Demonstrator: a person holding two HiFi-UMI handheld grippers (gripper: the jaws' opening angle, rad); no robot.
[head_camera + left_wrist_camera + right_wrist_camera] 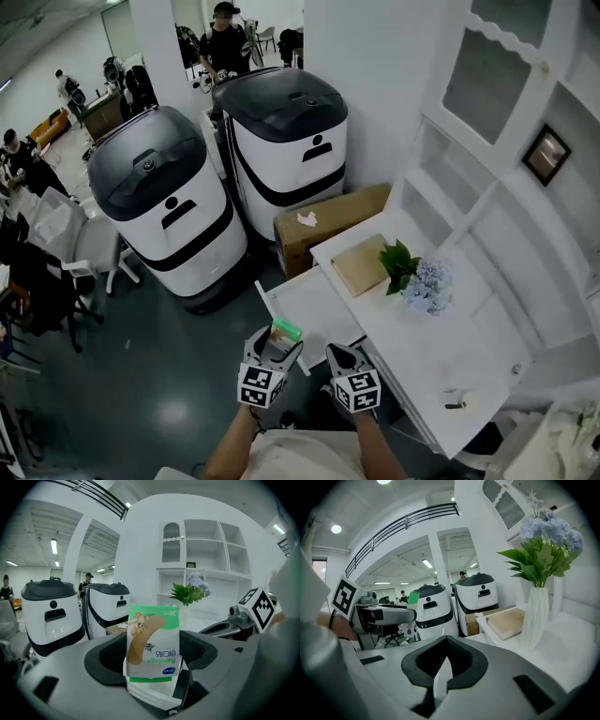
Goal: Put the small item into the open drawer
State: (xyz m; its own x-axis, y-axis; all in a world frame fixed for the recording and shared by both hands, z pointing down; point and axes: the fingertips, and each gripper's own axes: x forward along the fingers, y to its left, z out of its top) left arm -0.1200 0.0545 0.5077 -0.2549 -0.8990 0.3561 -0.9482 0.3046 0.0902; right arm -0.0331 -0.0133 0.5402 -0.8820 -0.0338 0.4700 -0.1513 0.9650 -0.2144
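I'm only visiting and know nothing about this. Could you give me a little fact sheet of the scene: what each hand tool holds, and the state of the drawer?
Left tool: shut on a bandage pack
Right tool: shut, empty
Drawer: open, pulled out from the desk
Pack's place: by the drawer's near edge, not yet inside
On the desk: flower vase, wooden board

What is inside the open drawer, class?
The drawer shows only a bare white bottom in the head view. The left gripper, holding the bandage packet, covers its near corner, so that part cannot be seen.
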